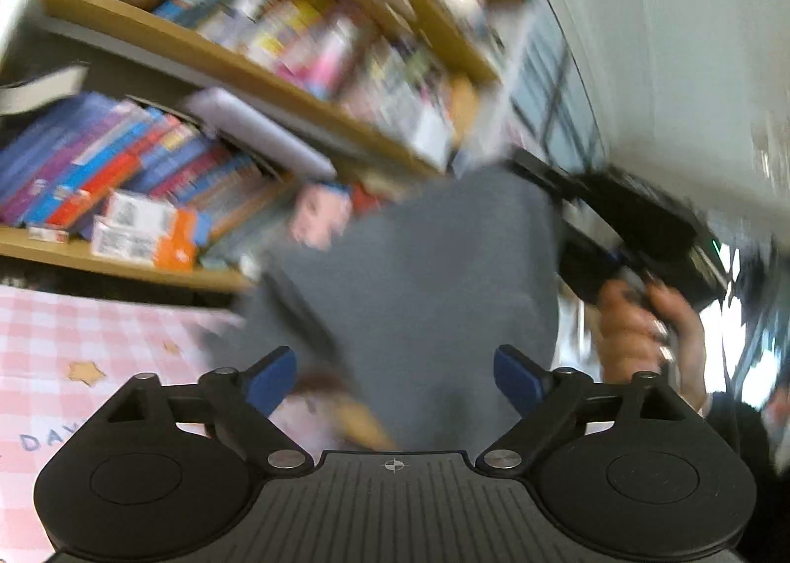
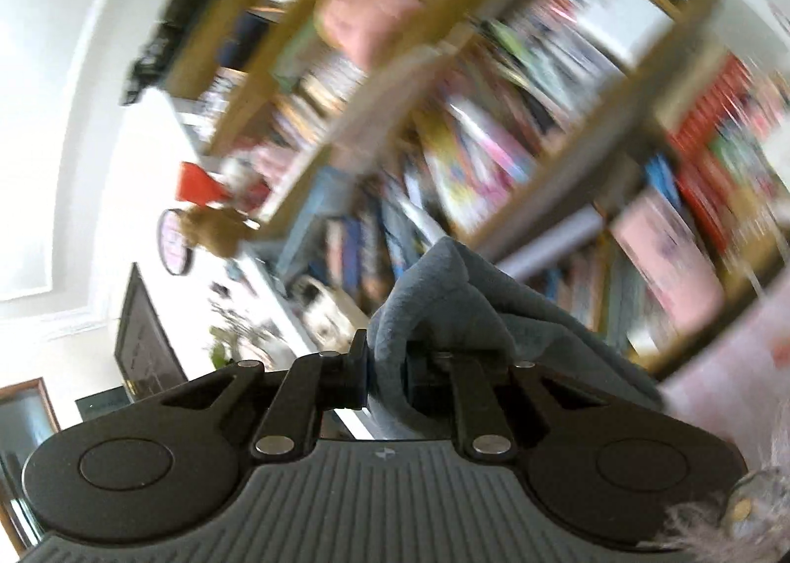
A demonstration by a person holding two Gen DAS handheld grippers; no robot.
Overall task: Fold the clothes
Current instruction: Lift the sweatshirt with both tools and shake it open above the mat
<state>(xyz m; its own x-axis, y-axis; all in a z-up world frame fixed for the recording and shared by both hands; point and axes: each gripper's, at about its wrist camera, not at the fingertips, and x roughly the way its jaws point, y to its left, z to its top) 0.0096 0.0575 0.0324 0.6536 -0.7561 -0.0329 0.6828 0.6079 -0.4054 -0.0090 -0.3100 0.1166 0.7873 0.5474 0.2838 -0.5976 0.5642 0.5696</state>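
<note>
Where it hangs lifted in front of the bookshelf (image 1: 207, 54), the grey garment (image 1: 419, 276) rises above the pink checked cloth (image 1: 74, 341) spread below the shelves. Clamped together on a bunched fold of that garment, the right gripper (image 2: 390, 375) holds it up before the shelf, gripped by a person's hand (image 1: 647, 331). Nearer than the shelf, the left gripper (image 1: 395, 378) has its blue pads (image 1: 274, 378) spread wide, nothing between them.

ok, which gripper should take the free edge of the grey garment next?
Left. The left gripper is open and empty, facing the hanging grey garment. The right gripper is already shut on a bunch of it, so it likely can't regrasp without dropping it.
</note>
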